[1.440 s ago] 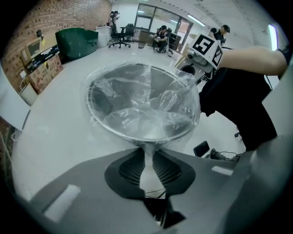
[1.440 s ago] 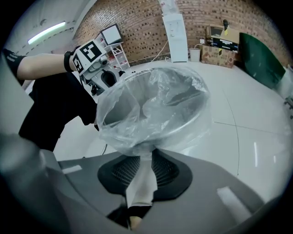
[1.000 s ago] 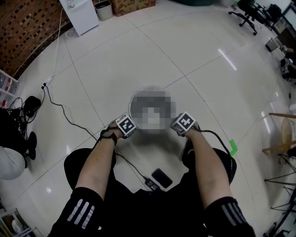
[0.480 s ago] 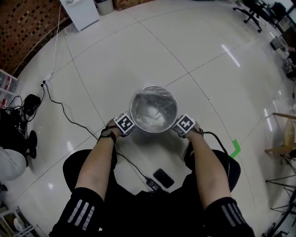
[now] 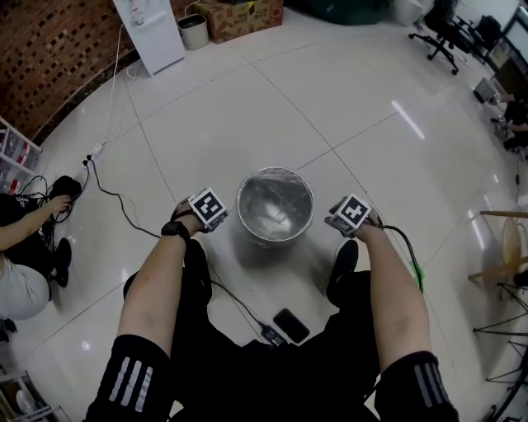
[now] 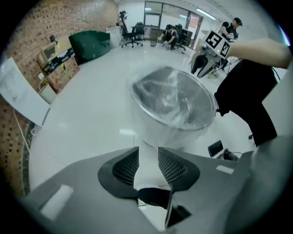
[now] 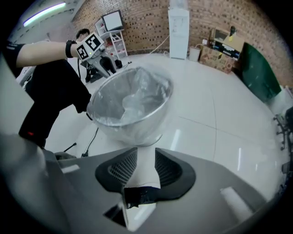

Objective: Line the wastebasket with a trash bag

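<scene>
On open floor (image 5: 247, 107), the wastebasket (image 5: 275, 238) is lined with a clear trash bag (image 6: 176, 98). It is flanked, untouched, by the left gripper (image 6: 149, 157) and right gripper (image 7: 145, 160), jaws just opened, nothing between them. The bag's outer overhang is shown only by the gripper views.

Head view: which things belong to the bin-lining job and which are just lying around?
Job:
round shiny metal wastebasket
clear plastic trash bag lining it
left gripper and right gripper, jaws just opening, nothing between them

Lying about:
black phone on the floor
brown cardboard box
black office chair
</scene>
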